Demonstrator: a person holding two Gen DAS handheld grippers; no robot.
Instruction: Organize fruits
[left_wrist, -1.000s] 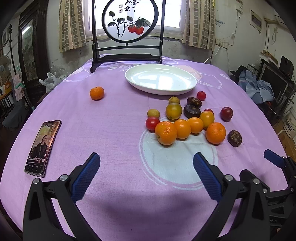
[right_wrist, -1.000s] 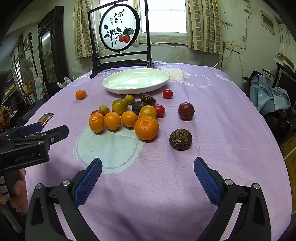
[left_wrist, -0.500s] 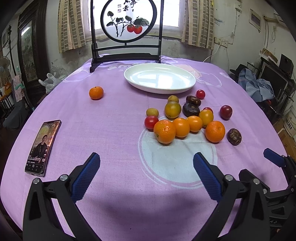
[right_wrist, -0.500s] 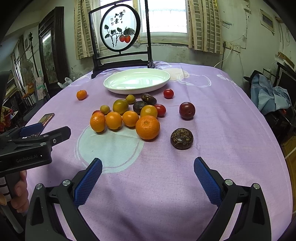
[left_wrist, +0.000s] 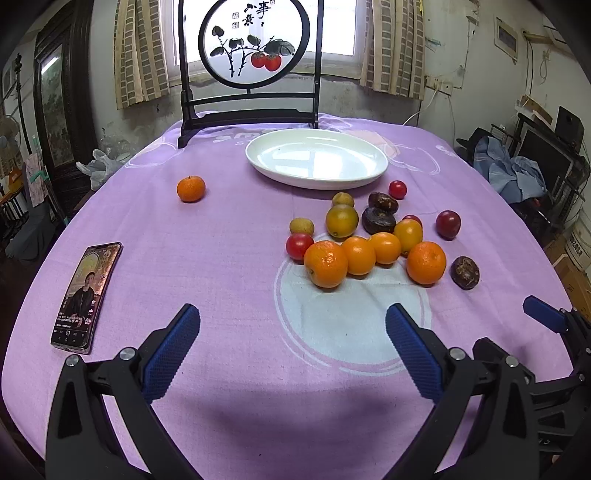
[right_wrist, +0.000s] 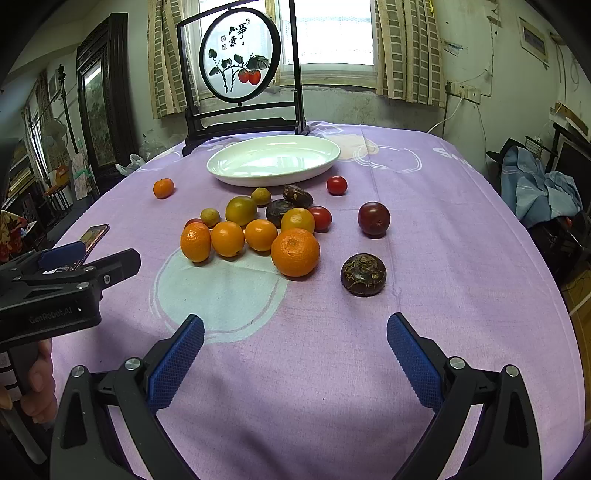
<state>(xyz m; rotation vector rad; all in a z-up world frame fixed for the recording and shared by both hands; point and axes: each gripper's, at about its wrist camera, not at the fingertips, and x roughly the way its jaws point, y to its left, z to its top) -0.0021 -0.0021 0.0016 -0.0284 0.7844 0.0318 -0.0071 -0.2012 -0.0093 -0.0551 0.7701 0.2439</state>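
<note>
Just ahead of the right gripper — spread wide, like the left gripper — lies the dark fruit, nearer right than left

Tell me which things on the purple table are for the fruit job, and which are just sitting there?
For the job: the cluster of fruits, the lone orange, the white plate, and both open grippers, left gripper and right gripper.

Just lying about: the phone and the painted screen.
</note>
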